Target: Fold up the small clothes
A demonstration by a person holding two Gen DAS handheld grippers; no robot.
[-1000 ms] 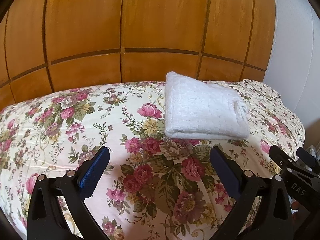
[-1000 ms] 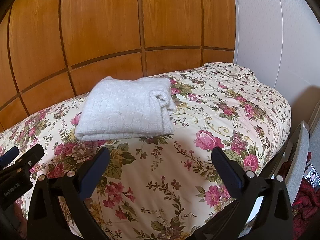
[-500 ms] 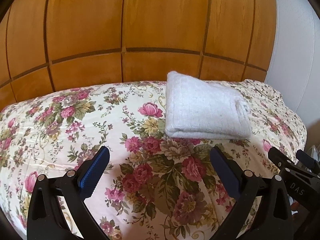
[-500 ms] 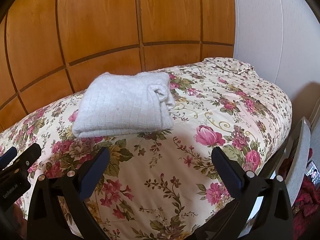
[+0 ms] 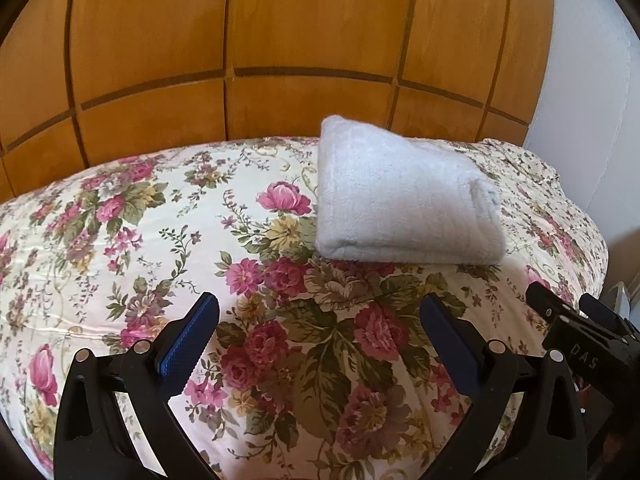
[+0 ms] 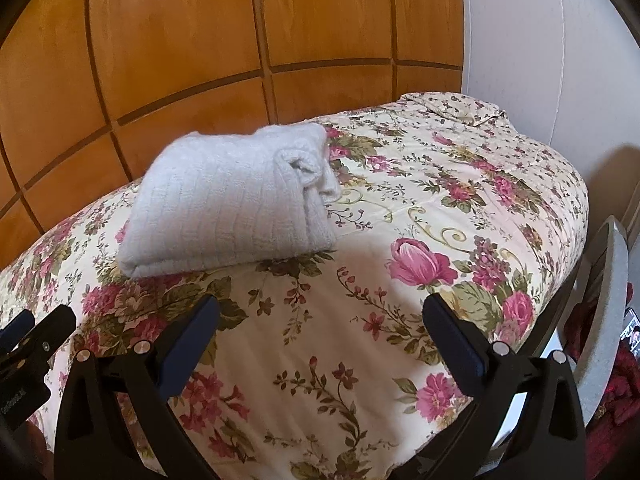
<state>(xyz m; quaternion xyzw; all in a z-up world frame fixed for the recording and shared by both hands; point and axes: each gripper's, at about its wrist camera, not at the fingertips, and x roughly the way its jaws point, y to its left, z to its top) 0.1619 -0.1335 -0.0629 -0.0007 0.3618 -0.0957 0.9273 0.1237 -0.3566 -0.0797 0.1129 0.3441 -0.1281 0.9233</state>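
Observation:
A white knitted garment (image 5: 404,204) lies folded into a thick rectangle on the floral bedspread (image 5: 200,240), near the wooden headboard. It also shows in the right wrist view (image 6: 228,200), left of centre. My left gripper (image 5: 320,328) is open and empty, held above the bedspread in front of the garment. My right gripper (image 6: 320,328) is open and empty, in front and to the right of the garment. The right gripper's body (image 5: 576,336) shows at the left wrist view's right edge. The left gripper's body (image 6: 28,344) shows at the right wrist view's left edge.
A wooden panelled headboard (image 5: 280,60) stands behind the bed. A white wall (image 6: 540,60) is on the right. The bed's right edge (image 6: 568,264) drops off beside a grey curved object (image 6: 604,320) and dark red fabric (image 6: 616,412).
Both grippers have drawn slightly nearer the folded garment, which looks a little larger and higher in the views. The garment itself has not moved. Both jaws stay open.

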